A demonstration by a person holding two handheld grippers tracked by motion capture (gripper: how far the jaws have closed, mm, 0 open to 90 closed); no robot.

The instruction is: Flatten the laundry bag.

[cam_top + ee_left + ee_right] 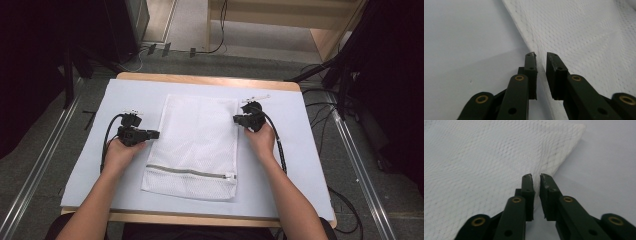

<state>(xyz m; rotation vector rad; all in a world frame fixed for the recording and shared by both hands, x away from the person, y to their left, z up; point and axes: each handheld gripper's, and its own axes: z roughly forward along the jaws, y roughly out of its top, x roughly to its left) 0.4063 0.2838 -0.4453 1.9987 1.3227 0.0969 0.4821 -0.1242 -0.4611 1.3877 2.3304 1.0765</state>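
A white mesh laundry bag (195, 145) lies flat in the middle of the pale mat (300, 165), its zipper (190, 172) along the near end. My left gripper (156, 134) rests at the bag's left edge, pointing toward it. In the left gripper view the jaws (541, 56) stand a narrow gap apart, with the bag's edge (574, 37) just beyond the tips. My right gripper (235, 119) sits at the bag's right edge near the far corner. Its jaws (536, 177) are also slightly apart, right at the mesh edge (486, 170), and nothing is pinched between the pads.
The mat covers a wooden table (210, 80). Cables (280, 145) trail from each gripper along the forearms. Dark stands and floor rails (350, 145) flank the table on both sides.
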